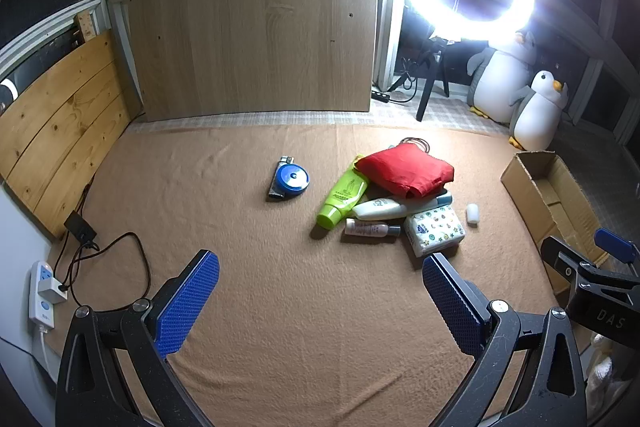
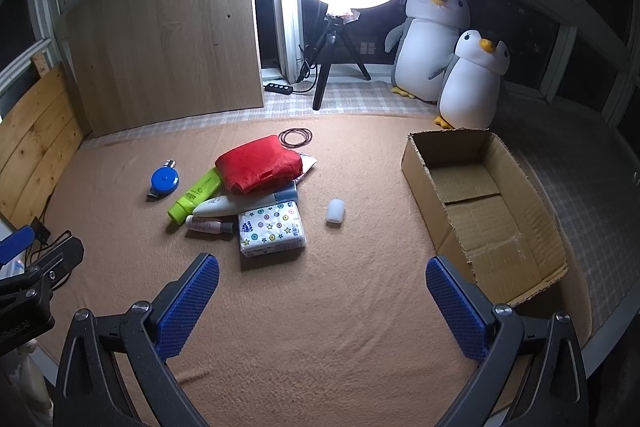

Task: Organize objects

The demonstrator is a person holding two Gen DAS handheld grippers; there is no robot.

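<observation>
Both tongs spread wide — bare blanket, cardboard box right edge

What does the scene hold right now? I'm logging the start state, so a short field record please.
surface: tan blanket
container: cardboard box, open, nothing visible inside
pile: red bag on top of green tube and white bottle; small bottle and tissue pack in front
apart from pile: blue tape measure, white cap, hair ties
left tool: open, holding nothing
right tool: open, holding nothing
</observation>
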